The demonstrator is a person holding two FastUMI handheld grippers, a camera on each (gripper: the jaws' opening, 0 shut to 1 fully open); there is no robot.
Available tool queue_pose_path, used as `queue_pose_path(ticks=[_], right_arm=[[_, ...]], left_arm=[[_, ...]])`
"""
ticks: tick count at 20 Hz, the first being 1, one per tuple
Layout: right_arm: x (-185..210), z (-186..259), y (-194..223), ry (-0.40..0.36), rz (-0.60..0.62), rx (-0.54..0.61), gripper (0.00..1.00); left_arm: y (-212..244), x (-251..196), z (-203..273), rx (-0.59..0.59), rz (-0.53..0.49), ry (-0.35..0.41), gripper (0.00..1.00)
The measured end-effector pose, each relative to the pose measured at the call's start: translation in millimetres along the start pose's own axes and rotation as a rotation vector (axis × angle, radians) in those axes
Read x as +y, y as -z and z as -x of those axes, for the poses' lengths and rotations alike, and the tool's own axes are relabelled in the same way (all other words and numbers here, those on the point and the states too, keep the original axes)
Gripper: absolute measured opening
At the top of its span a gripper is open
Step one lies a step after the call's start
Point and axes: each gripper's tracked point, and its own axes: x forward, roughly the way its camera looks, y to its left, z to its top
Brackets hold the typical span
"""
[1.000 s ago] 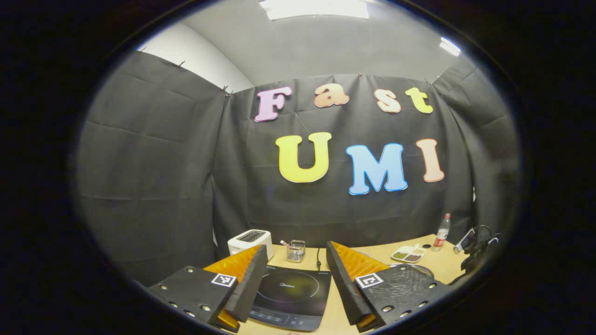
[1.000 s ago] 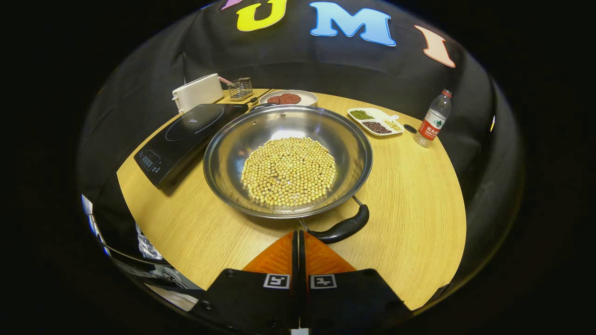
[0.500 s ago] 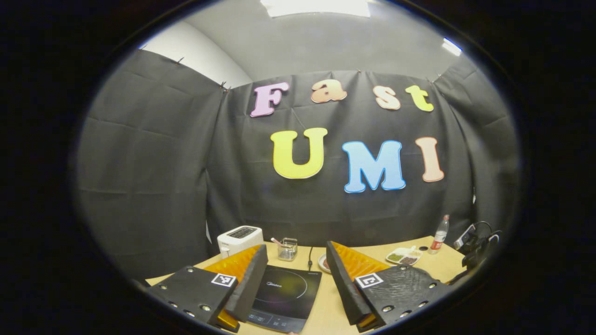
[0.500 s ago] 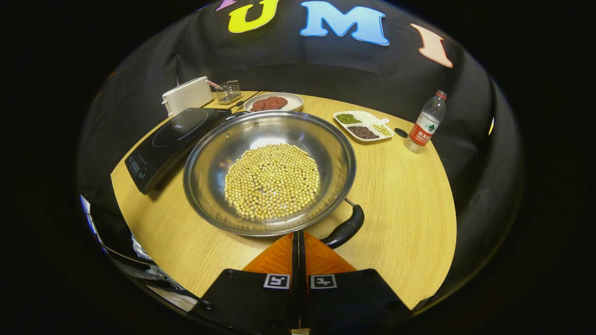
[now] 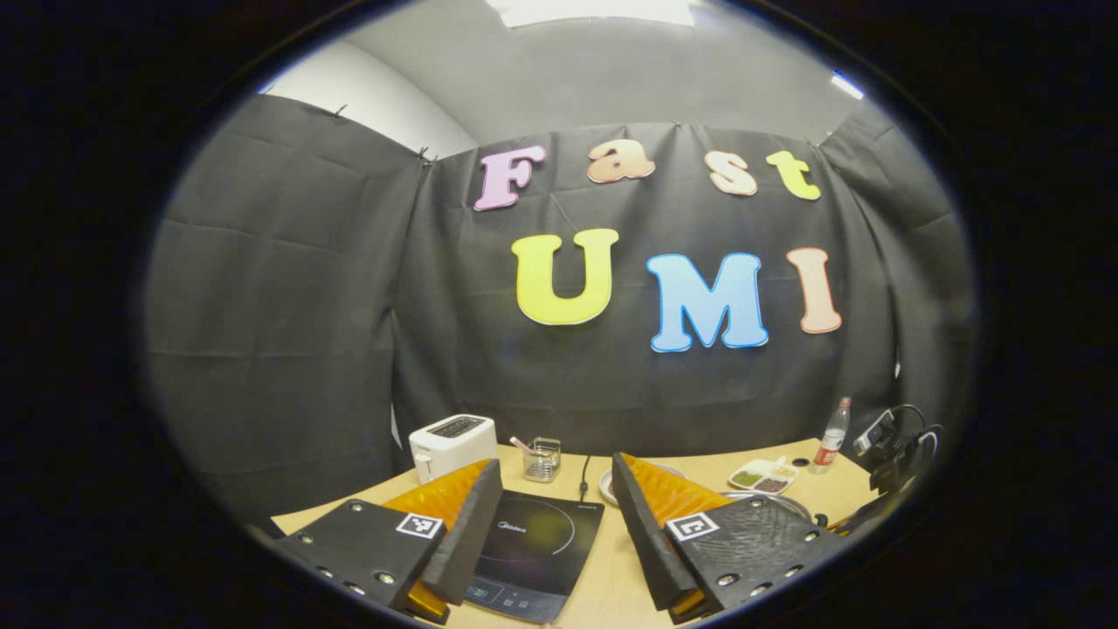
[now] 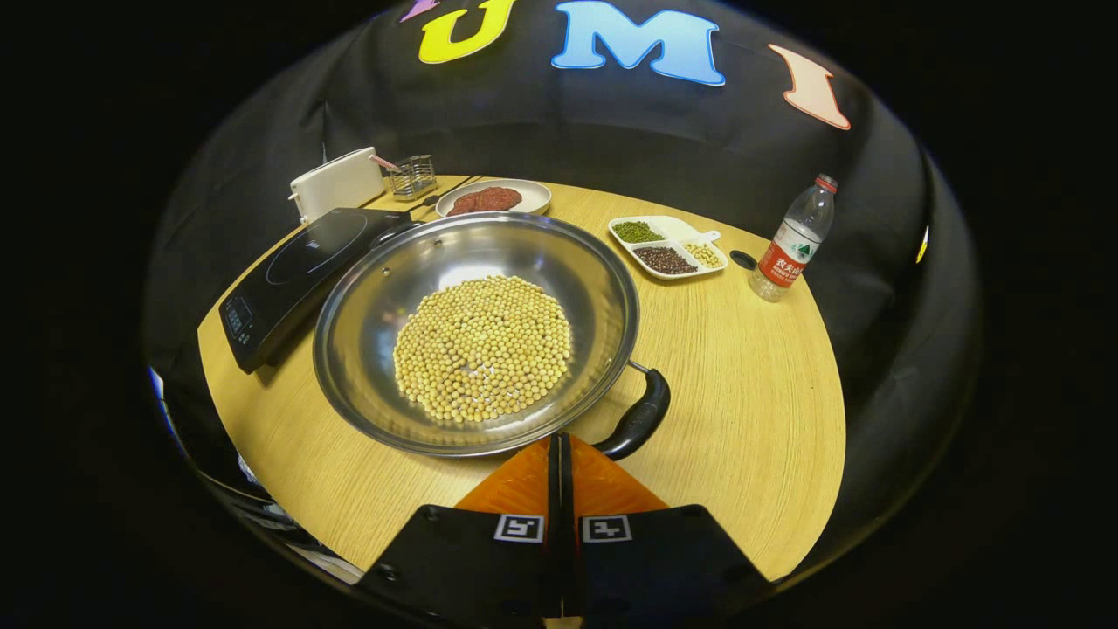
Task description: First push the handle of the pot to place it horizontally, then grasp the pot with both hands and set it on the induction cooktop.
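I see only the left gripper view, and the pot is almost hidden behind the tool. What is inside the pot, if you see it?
Observer: The pot holds a flat layer of soybeans.
Operator: Where does its handle point?
Observer: The black handle runs slantwise from the rim toward the right tool, and its end lies just beside the tool's tips.
Operator: Is that tool open?
Observer: No, its two fingers are shut together with nothing between them. I cannot tell whether they touch the handle.
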Motion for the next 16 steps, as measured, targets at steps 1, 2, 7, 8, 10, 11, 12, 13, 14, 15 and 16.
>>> queue_pose_path(ticks=[1, 2, 7, 8, 10, 11, 12, 13, 14, 15, 16], right_arm=[[-4, -3, -3, 0.007, -0.001, -0.006, 0.02], [-7, -5, -5, 0.015, -0.002, -0.013, 0.02], [-22, -18, -19, 0.048, -0.024, -0.052, 0.02], [-24, -21, -21, 0.055, -0.028, -0.061, 0.02], [-30, -26, -26, 0.073, -0.031, -0.082, 0.02], [-32, -27, -28, 0.082, -0.034, -0.087, 0.02], [-33, -26, -28, 0.085, -0.040, -0.091, 0.02], [-34, -24, -30, 0.090, -0.047, -0.099, 0.02], [-36, -19, -33, 0.101, -0.054, -0.118, 0.02], [-39, -12, -37, 0.117, -0.064, -0.145, 0.02], [-43, -6, -41, 0.129, -0.079, -0.175, 0.03]], left_arm=[[1, -2, 0, 0.002, -0.004, -0.001, 0.75], [1, -3, 1, 0.003, -0.008, -0.002, 0.75], [5, -7, 1, 0.016, -0.023, -0.011, 0.78], [6, -8, 1, 0.018, -0.025, -0.012, 0.75], [9, -11, 0, 0.024, -0.027, -0.007, 0.75], [10, -14, -1, 0.028, -0.027, -0.003, 0.75], [12, -16, -3, 0.032, -0.026, 0.003, 0.75], [13, -18, -4, 0.035, -0.026, 0.010, 0.75], [15, -21, -6, 0.037, -0.024, 0.018, 0.75], [16, -24, -8, 0.035, -0.019, 0.029, 0.75], [16, -27, -11, 0.034, -0.007, 0.044, 0.75]])
